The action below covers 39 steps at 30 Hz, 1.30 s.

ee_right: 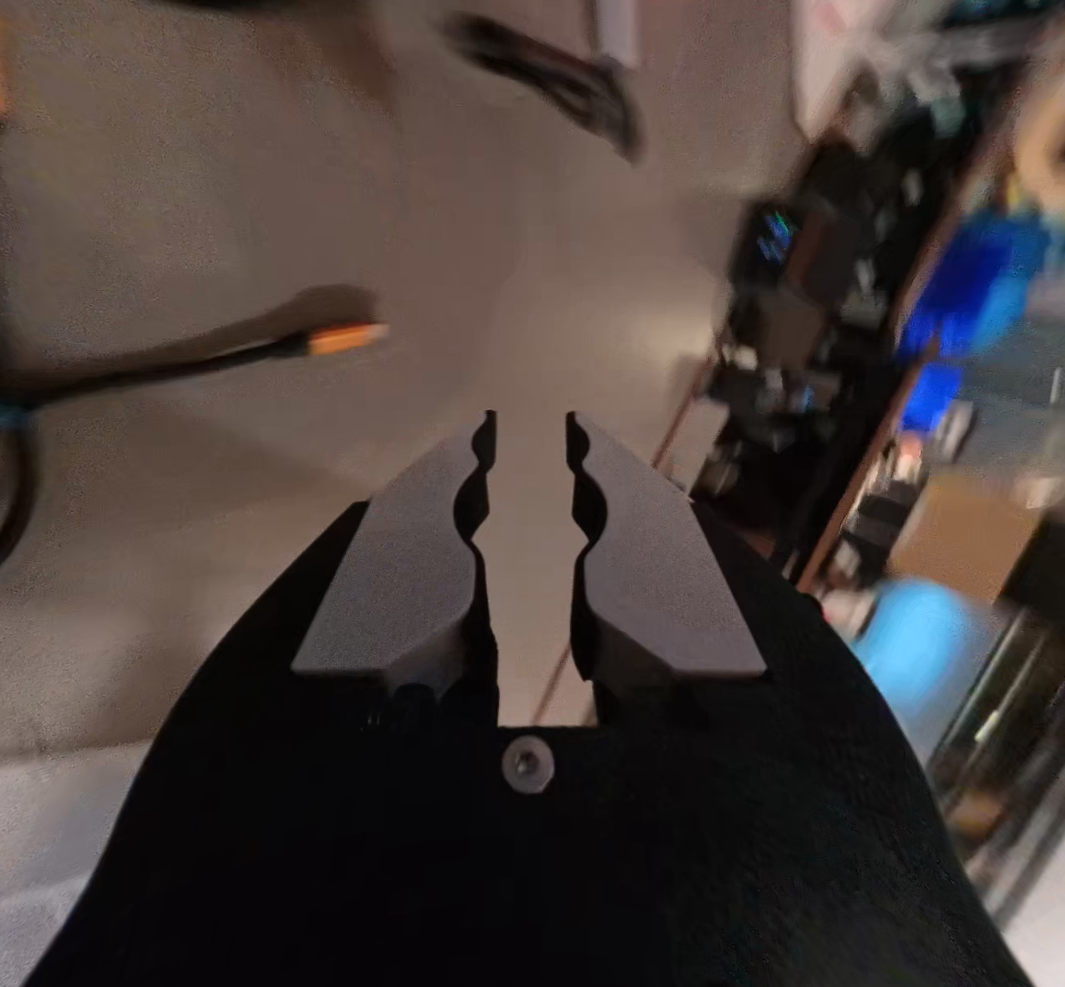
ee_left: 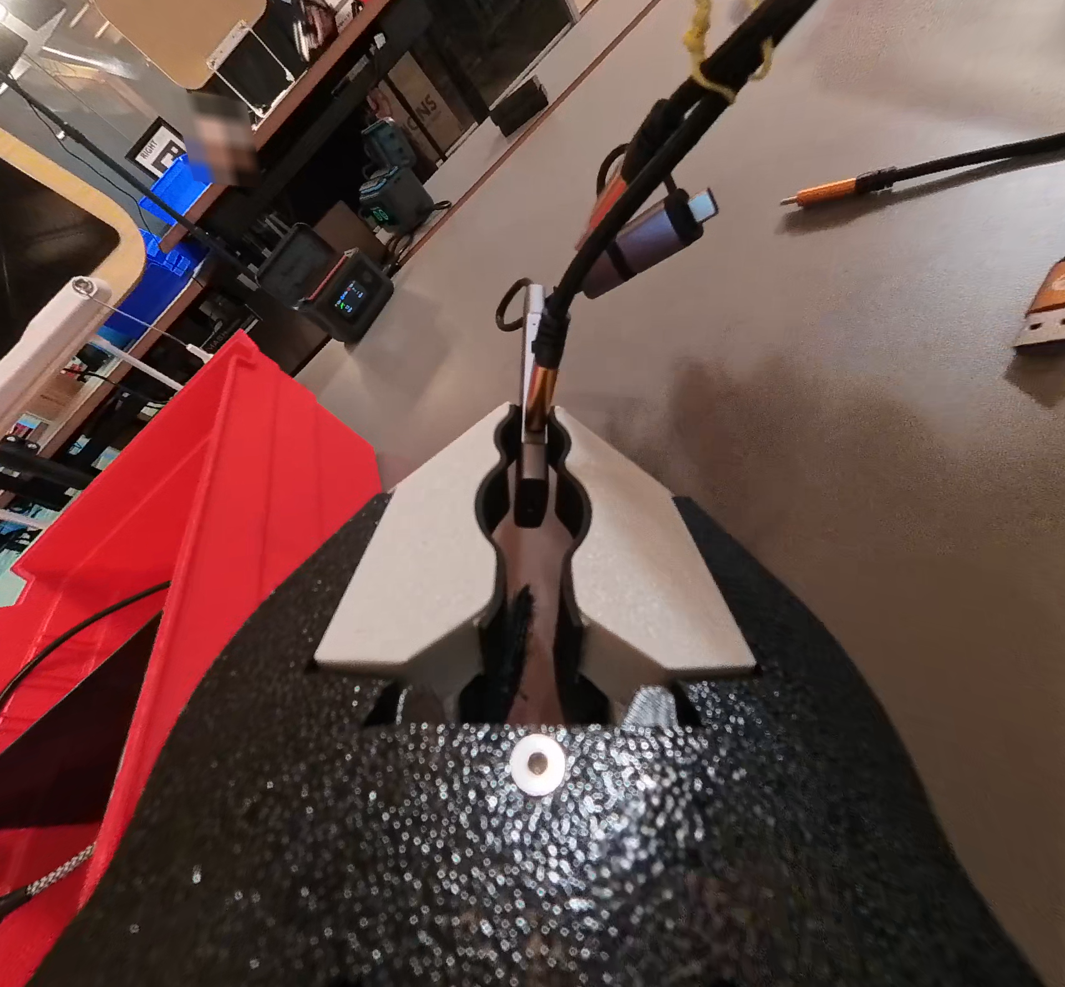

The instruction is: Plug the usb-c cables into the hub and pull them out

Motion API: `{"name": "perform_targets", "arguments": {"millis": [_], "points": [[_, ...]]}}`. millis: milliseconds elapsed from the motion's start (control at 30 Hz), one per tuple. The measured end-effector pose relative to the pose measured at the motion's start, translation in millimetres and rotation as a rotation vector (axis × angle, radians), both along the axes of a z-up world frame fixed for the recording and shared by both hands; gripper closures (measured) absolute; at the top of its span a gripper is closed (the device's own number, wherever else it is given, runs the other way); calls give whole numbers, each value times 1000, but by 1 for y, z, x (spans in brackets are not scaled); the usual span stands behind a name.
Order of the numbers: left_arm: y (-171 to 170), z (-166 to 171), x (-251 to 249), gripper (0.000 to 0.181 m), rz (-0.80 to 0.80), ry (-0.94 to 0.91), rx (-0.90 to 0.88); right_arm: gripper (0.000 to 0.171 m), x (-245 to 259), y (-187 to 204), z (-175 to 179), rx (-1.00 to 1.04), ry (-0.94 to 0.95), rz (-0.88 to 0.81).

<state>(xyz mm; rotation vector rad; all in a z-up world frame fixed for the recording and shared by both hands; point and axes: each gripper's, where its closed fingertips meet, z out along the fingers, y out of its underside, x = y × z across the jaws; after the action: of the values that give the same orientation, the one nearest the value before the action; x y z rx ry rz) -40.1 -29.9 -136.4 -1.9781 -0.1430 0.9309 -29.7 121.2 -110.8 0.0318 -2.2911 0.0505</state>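
Left wrist view shows the left gripper (ee_left: 533,423) clamped on the slim grey hub (ee_left: 529,463), which stands edge-on between its fingers above the grey table (ee_left: 864,440). A black cable (ee_left: 582,262) with a copper plug (ee_left: 542,391) sits in the hub. Another orange-tipped cable (ee_left: 830,191) lies loose on the table. Right wrist view, blurred, shows the right gripper (ee_right: 530,417) narrowly parted, holding nothing, near that orange plug (ee_right: 346,338)
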Motion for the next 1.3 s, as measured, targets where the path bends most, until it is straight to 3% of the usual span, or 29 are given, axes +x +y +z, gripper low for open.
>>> {"name": "perform_targets", "arguments": {"millis": [67,133,200,267,433,567,700,800,833,933,1100,1200,1300], "points": [[-1,1,0,175,5,0,10,157,-13,21,22,-236,85,-331],[-2,2,-1,175,12,-1,14,150,0,12,13,-600,-61,-601],[-2,2,-1,175,13,-2,15,141,18,-16,0,-941,-252,-744],[-2,3,-1,175,13,5,15,131,32,-30,-15,-1116,-349,-809],[-1,2,1,175,3,9,8,132,52,-29,-53,-1107,-412,-876],[0,2,2,175,6,17,3,136,59,-19,-71,-957,-366,-910],[-1,2,2,175,6,20,4,141,57,-22,-79,-965,-366,-925],[1,0,4,175,-3,31,-18,165,52,-28,-78,-1008,-353,-881],[1,-1,4,175,-6,40,-30,165,51,-28,-78,-1008,-346,-876],[2,-5,6,175,-20,77,-84,166,49,-19,-66,-955,-282,-862],[6,-11,11,174,-41,211,-221,166,50,-12,-3,-870,-140,-767],[12,-15,20,174,-80,322,-317,166,54,-46,15,-861,-208,-604],[18,-21,26,174,-110,397,-395,166,57,-82,-2,-847,-369,-528]]}}
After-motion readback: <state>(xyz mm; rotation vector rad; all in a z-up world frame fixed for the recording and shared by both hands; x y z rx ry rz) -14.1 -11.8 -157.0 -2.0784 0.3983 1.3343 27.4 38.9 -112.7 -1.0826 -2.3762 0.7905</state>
